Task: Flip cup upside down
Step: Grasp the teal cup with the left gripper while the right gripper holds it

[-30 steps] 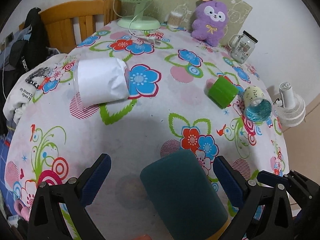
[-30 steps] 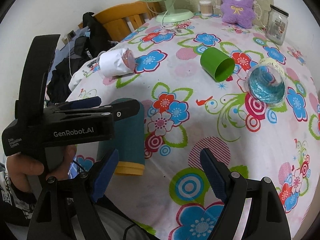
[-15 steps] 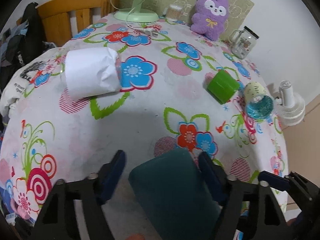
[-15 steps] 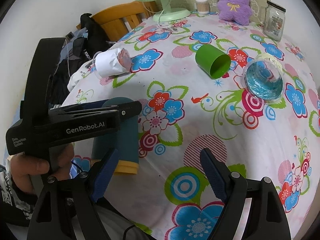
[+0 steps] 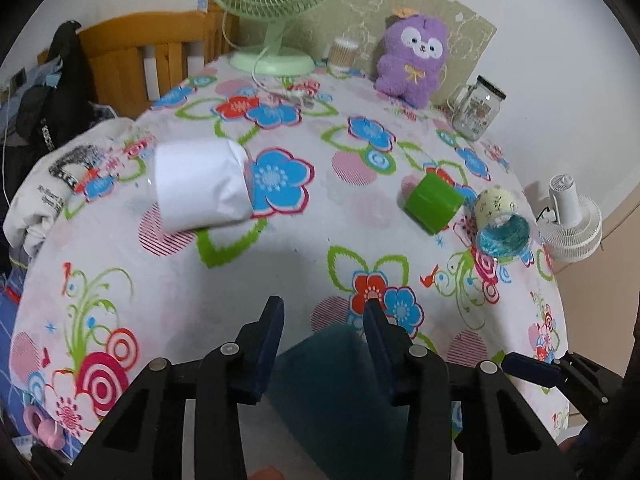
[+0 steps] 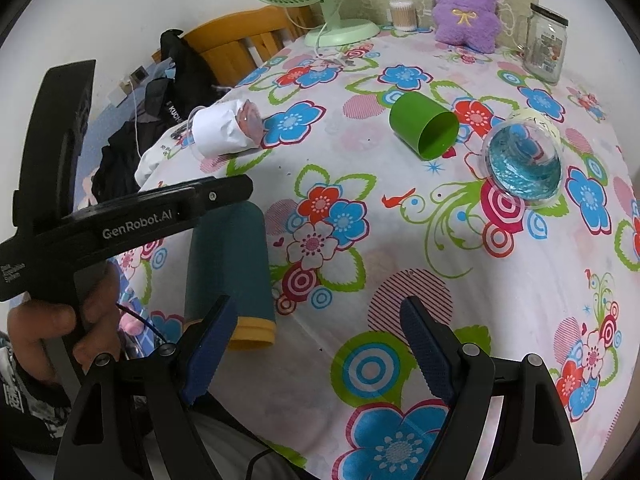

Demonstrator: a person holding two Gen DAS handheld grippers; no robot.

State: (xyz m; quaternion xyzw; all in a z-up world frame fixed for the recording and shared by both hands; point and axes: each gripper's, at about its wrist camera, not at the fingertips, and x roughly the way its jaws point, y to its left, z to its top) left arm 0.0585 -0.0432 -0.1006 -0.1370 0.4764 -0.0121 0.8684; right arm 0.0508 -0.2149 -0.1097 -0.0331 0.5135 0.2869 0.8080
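A dark teal cup [image 6: 230, 264] with a yellow rim stands mouth-down at the table's near left edge. My left gripper [image 5: 322, 320] is shut on its upper part [image 5: 320, 364], blue pads on either side. In the right wrist view the left gripper [image 6: 224, 196] crosses the cup's top. My right gripper [image 6: 316, 328] is open and empty, low over the floral tablecloth [image 6: 360, 240], just right of the cup.
A white paper-wrapped cup [image 5: 200, 186], a green cup [image 5: 434, 202] and a clear blue-tinted cup [image 5: 502, 228] lie on their sides. A green fan [image 5: 276, 12], a purple plush [image 5: 414, 60] and a glass jar [image 5: 476, 108] stand at the back. A wooden chair [image 5: 132, 64] with clothes is at left.
My left gripper's jaws have closed from wide open onto the teal cup. The right gripper has stayed open and almost still.
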